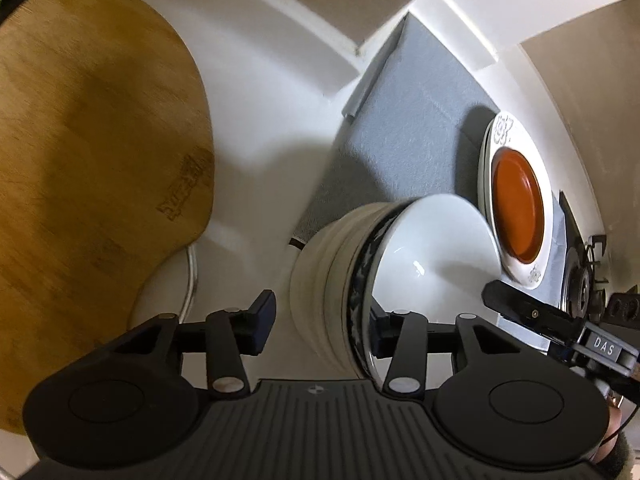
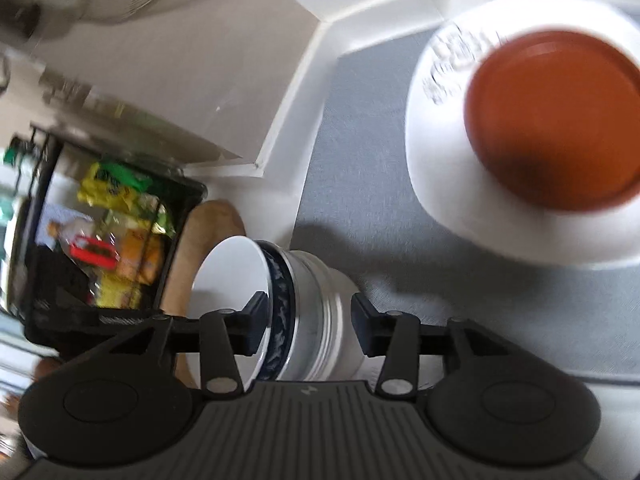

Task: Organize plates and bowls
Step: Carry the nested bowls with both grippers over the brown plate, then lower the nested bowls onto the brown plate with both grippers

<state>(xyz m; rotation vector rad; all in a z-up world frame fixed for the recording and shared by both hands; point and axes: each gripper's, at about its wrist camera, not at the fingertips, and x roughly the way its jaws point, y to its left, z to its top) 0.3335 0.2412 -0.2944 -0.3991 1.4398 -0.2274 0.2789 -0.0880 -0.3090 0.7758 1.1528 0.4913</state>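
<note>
A stack of white bowls (image 1: 320,280), the top one (image 1: 432,248) with a dark blue patterned rim, stands at the edge of a grey mat (image 1: 408,120). My left gripper (image 1: 320,320) is open, its jaws on either side of the stack's rim. My right gripper (image 2: 306,320) is open and straddles the same stack (image 2: 316,320) from the opposite side. A stack of white plates (image 1: 516,152) with an orange plate (image 1: 518,208) on top sits on the mat beyond; it also shows in the right wrist view (image 2: 552,128).
A round wooden cutting board (image 1: 92,160) lies left on the white counter (image 1: 264,92). A gas stove (image 1: 584,276) is at the right. A black rack with packaged goods (image 2: 108,232) stands beyond the bowls. The wall corner (image 2: 328,20) borders the mat.
</note>
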